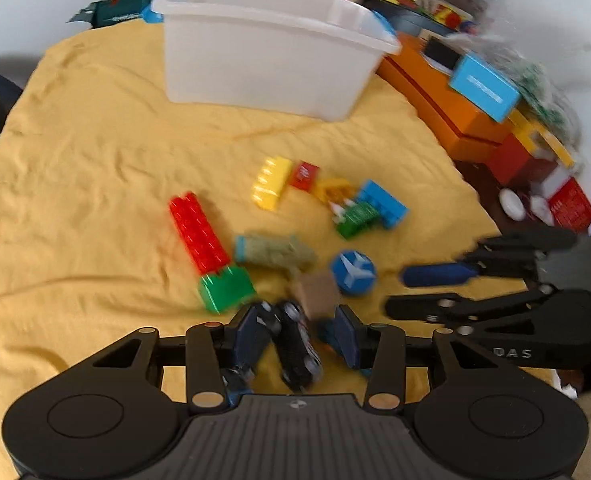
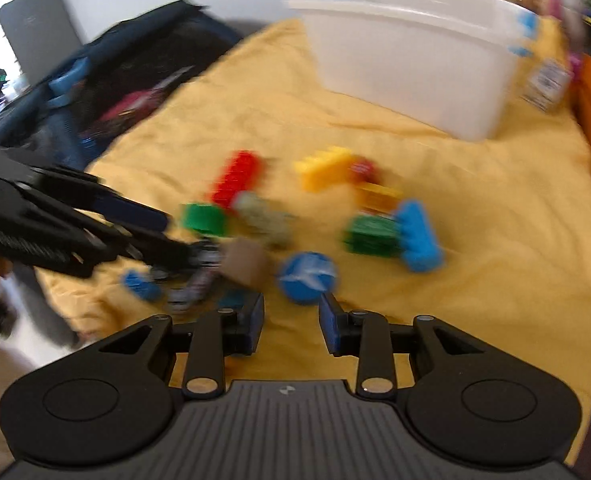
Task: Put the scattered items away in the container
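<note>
Left tongs (image 1: 295,336): jaws spread, a dark toy car (image 1: 297,352) lying between the blue pads, contact not discernible through blur. Right tongs (image 2: 291,322): jaws apart, holding nothing, low over the yellow cloth (image 1: 95,200) covering the bench, just short of a round blue disc with white aeroplane mark (image 2: 306,277). Beside the disc: a brown cardboard-coloured cube (image 1: 318,294). Beyond, scattered on the cloth: a green plastic brick (image 1: 226,289) touching the end of a long red studded brick (image 1: 198,232); an olive fabric-like piece with a pale blue end (image 1: 273,252); a green and blue brick cluster (image 1: 369,210); a yellow studded brick (image 1: 272,183); a small red tile (image 1: 304,175). Farthest: a white translucent plastic tub (image 1: 271,46), standing upright on the cloth, well apart from the bricks; orange box (image 1: 443,104) alongside it.
</note>
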Demonstrator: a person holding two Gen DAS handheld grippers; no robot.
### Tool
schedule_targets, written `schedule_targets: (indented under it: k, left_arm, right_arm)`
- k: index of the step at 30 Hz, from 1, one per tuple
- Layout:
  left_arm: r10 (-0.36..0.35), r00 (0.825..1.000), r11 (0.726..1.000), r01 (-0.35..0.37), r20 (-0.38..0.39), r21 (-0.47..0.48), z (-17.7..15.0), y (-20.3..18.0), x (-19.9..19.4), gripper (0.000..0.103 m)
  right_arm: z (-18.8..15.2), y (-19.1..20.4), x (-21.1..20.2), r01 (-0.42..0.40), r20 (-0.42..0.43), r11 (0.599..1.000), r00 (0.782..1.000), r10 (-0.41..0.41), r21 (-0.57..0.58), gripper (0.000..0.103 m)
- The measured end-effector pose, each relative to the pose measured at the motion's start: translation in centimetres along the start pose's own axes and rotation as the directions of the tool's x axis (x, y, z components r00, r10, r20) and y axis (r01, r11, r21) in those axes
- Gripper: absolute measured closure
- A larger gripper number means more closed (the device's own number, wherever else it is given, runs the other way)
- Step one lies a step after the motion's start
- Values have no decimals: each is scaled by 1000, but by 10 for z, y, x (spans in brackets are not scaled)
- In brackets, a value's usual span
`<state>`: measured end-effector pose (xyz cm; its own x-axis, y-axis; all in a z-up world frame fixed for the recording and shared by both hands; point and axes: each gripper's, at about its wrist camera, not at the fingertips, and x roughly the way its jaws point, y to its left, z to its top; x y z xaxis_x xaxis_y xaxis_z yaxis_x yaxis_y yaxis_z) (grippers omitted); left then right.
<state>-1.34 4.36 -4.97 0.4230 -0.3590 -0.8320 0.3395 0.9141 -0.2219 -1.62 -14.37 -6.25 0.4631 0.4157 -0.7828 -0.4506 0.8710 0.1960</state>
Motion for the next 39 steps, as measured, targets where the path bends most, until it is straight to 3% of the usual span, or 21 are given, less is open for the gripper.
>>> schedule_targets:
  k: [3, 6, 7, 10, 17, 22, 24, 26, 28, 32, 35, 36, 39]
  left_arm:
    - [30, 999, 997, -27, -37, 70, -11, -12, 3, 56]
    - [-14, 997, 997, 19, -80, 72, -14, -19, 15, 57]
    - [2, 997, 995, 6, -83, 99, -14, -24, 19, 58]
    - [98, 990, 985, -82, -100, 154, -14, -29, 35, 78]
    - [17, 993, 999, -12, -119, 43, -10, -3, 40, 81]
    - [-58, 994, 998, 55, -96, -35, -8, 11, 17, 87]
    - [-55, 996, 998, 53, -65, -38, -6, 15, 1, 87]
    - [-16, 999, 1000, 15, -44, -23, -4, 19, -12, 87]
    - [-3, 999, 999, 2, -32, -33, -5, 28, -19, 87]
    - [32, 999, 998, -34, -37, -61, -9, 50, -17, 87]
    - [52, 998, 995, -54, -26, -83, -14, 63, -15, 87]
    - [66, 997, 994, -68, -26, -85, -16, 68, -14, 87]
    - [80, 997, 992, -82, -26, -95, -21, 81, -11, 87]
  right_arm:
    - [3, 14, 6, 2, -4, 998, 1000, -2, -62, 69]
    - [4, 12, 10, 35, -4, 998, 999, -36, -47, 69]
    - [4, 11, 10, 49, -3, 998, 999, -49, -46, 69]
    - [5, 8, 7, 64, 11, 997, 998, -64, -34, 67]
    - [-2, 8, -1, 99, 28, 995, 995, -99, -19, 67]
    - [-7, -1, -10, 127, 38, 992, 991, -128, 25, 67]
    - [-7, -1, -12, 83, 44, 996, 995, -84, 36, 67]
    - [-5, 2, -9, -48, 45, 998, 998, 46, 35, 67]
    - [0, 18, -2, -142, 47, 989, 988, 144, -51, 67]
    - [11, 59, 26, -127, 22, 953, 990, 139, -276, 67]
    - [23, 58, 52, -138, -41, 980, 990, 133, -140, 67]
    - [27, 53, 57, -160, -47, 986, 986, 158, -53, 67]
    - [35, 48, 66, -161, -33, 985, 986, 163, 66, 67]
